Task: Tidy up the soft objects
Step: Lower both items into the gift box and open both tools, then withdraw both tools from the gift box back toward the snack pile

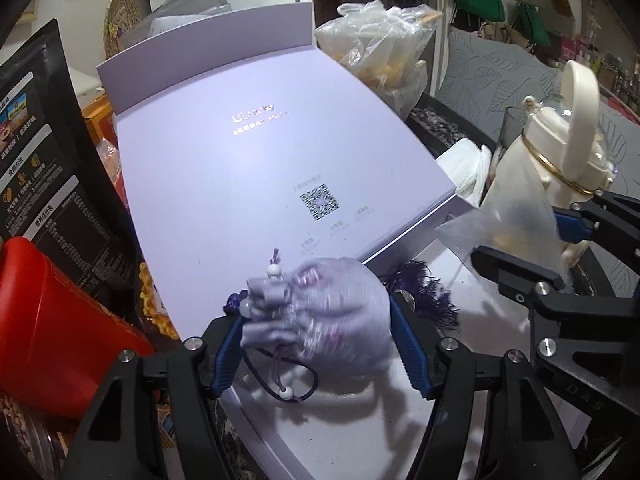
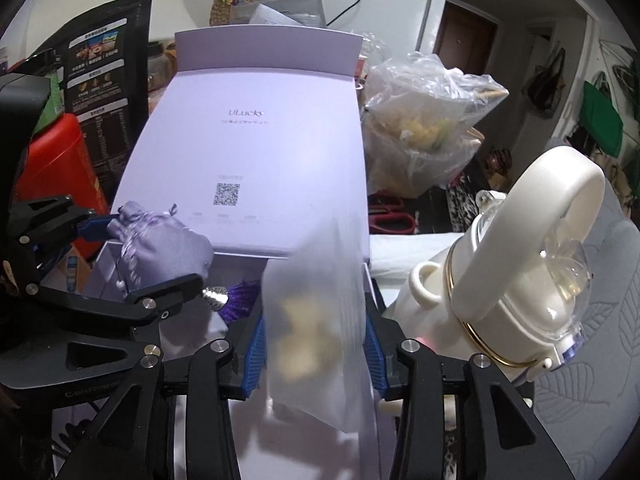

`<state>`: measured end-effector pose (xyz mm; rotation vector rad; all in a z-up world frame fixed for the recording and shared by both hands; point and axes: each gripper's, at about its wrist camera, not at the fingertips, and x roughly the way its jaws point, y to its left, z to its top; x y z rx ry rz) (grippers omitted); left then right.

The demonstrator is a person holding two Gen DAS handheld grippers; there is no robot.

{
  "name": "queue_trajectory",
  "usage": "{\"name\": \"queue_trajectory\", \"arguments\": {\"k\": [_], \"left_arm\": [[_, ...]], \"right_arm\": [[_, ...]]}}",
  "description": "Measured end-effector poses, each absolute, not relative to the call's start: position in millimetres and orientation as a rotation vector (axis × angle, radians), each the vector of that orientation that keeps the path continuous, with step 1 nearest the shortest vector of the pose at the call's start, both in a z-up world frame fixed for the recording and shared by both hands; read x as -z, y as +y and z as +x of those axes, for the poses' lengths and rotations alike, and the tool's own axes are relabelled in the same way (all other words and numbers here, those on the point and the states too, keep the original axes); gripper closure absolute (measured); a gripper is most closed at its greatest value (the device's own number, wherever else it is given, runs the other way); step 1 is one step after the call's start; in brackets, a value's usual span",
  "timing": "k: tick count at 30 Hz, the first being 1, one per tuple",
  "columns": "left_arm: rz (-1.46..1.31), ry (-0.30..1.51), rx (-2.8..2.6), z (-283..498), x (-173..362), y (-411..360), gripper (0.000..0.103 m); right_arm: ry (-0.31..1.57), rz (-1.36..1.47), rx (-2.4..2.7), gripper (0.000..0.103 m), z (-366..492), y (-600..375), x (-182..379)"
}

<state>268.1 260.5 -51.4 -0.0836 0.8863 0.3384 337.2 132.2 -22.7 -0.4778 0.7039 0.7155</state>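
Observation:
My left gripper [image 1: 320, 320] is shut on a lavender satin drawstring pouch [image 1: 324, 312] with white beads on its cord, held over the open lilac gift box [image 1: 260, 152]. The pouch also shows in the right wrist view [image 2: 160, 248], with the left gripper [image 2: 132, 260] around it. My right gripper [image 2: 314, 340] is shut on a frosted plastic bag [image 2: 316, 320] with something yellowish inside, held above the box's white tray [image 2: 188, 320]. That bag and the right gripper [image 1: 532, 240] show at the right of the left wrist view. A purple tassel [image 2: 240, 298] lies in the tray.
The box's lid [image 2: 256, 152] stands open, leaning back. A cream kettle-shaped bottle [image 2: 520, 292] with a gold ring stands to the right. A clear plastic bag of food [image 2: 424, 128] sits behind. A red container [image 1: 60, 320] and a black package [image 1: 40, 152] crowd the left.

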Motion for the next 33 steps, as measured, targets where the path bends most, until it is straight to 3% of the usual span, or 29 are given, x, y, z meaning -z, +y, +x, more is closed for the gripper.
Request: {"name": "queue_trajectory", "arguments": {"k": [3,33], "left_arm": [[-0.091,0.904,-0.347,270,52,261,0.028],[-0.058,0.735,-0.378,197,-48,219,0.028]], "right_arm": [[0.707,-0.475,-0.703,0.053,337,130,21],[0.604,-0.427,-0.678,0.053,262,75,-61]]}}
